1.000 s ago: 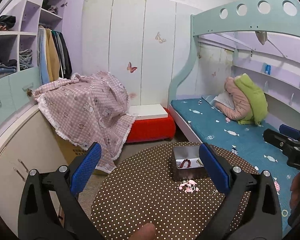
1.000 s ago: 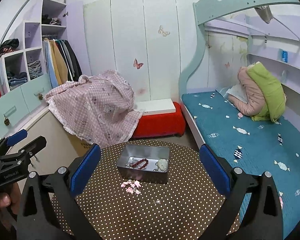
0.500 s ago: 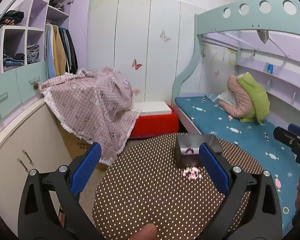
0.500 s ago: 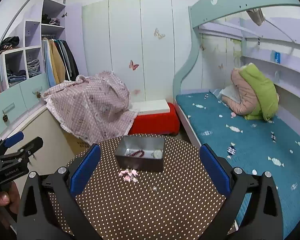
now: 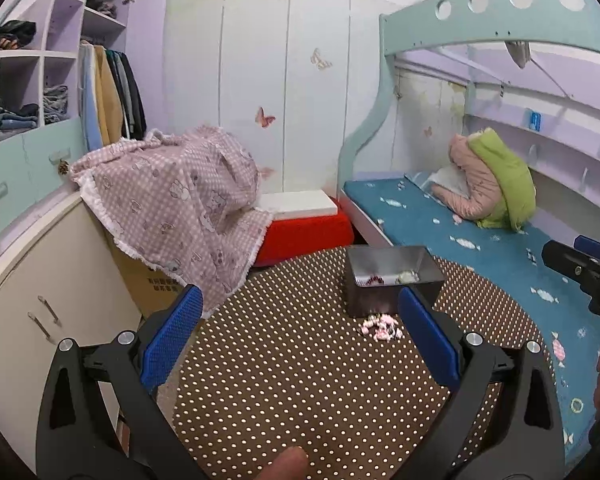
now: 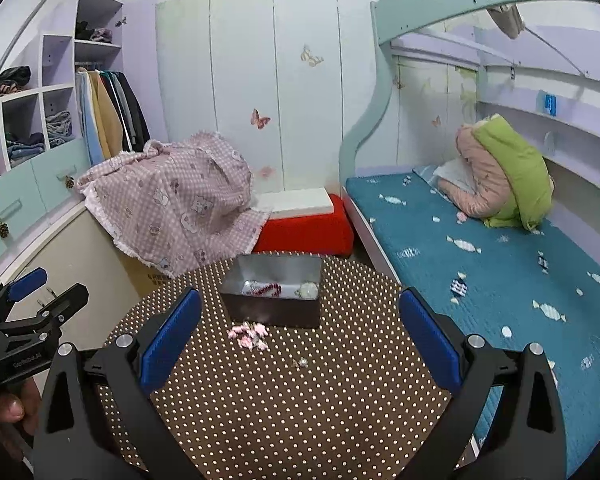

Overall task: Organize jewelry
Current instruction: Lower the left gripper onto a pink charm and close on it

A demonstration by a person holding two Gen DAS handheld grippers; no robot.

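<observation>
Both the left gripper (image 5: 300,336) and right gripper (image 6: 300,332) are hanging spread and empty, having pulled back since a second ago, leaving the pink jewelry (image 6: 249,334) ahead beside the tin (image 6: 274,312), not yet stowed.

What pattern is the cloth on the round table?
Brown tablecloth with small white polka dots, clearest in the right wrist view.
</observation>
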